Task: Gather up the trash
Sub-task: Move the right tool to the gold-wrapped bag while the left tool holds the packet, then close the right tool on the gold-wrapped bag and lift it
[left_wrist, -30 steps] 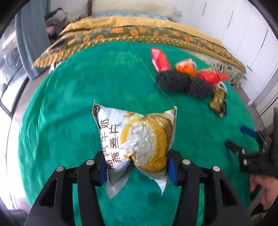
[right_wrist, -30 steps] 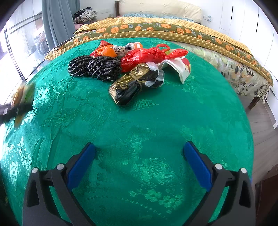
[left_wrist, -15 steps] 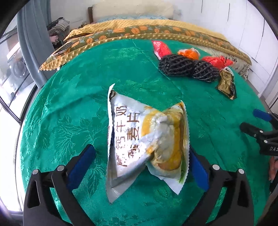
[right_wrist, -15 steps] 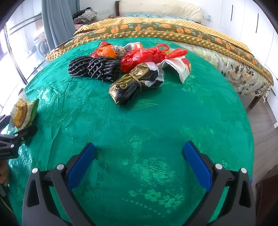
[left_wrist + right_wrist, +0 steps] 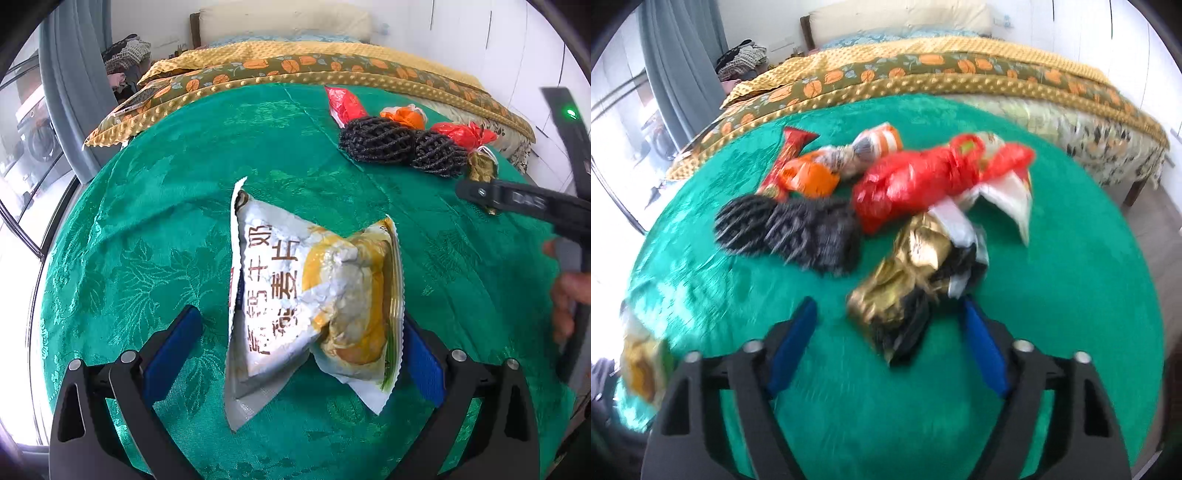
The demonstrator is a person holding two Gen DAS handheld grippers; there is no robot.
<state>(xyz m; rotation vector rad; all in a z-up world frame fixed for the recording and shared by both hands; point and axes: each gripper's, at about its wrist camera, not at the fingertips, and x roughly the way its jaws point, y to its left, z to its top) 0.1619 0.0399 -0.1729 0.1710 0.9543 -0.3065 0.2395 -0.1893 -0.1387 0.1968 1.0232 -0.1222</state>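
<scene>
The crumpled gold-and-black foil wrapper [image 5: 908, 295] is seen lying between the closing, not yet touching pads of the right claw [image 5: 886, 343], long axis diagonal, mid green-clothed worktop [image 5: 1052, 332]. The silver-yellow snack bag [image 5: 314, 306] is left inside the fully spread left claw [image 5: 295, 354].

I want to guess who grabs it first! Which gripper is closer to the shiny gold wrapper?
The right gripper. The gold wrapper lies partly between its closing jaws, untouched. The left gripper sits far off, open around the white snack bag.
</scene>
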